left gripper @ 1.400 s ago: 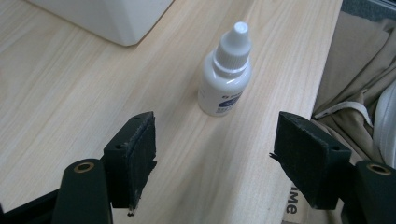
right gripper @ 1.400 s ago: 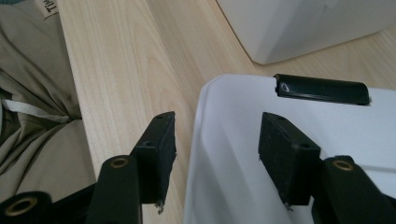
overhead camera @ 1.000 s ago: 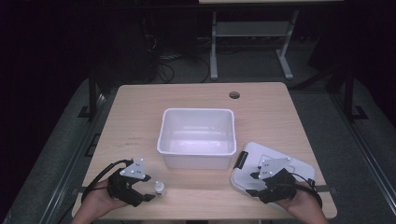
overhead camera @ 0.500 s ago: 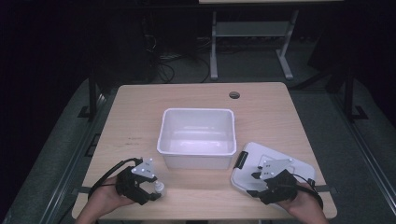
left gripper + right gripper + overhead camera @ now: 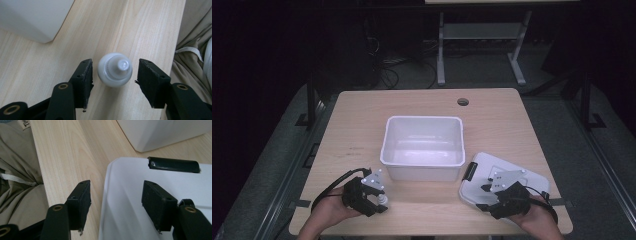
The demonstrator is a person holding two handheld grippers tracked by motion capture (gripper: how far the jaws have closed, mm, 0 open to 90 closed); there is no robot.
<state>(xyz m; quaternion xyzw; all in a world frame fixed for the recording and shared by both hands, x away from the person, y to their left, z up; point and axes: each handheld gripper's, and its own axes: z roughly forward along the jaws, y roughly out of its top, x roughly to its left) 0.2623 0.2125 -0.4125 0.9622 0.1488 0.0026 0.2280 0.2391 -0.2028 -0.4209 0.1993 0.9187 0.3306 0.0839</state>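
1. Grippers sit at the near table edge (image 5: 337, 150): my left gripper (image 5: 114, 75) has its jaws spread wide, straddling a small white bottle (image 5: 115, 72) without touching it, so it grips nothing.
2. That bottle (image 5: 382, 200) stands upright between the jaws, cap up, near-left of the tub; I judge I'm lined up to close on it.
3. My right gripper (image 5: 116, 195) is also agape and empty, straddling the near-left rim of the white lid (image 5: 140, 200) with its black latch (image 5: 173, 164).
4. Farther off, the open white tub (image 5: 423, 150) waits mid-table, likely the destination.

table (image 5: 362, 125): light wood | hole (image 5: 463, 102): far right | shelving frame (image 5: 477, 40): on floor behind table
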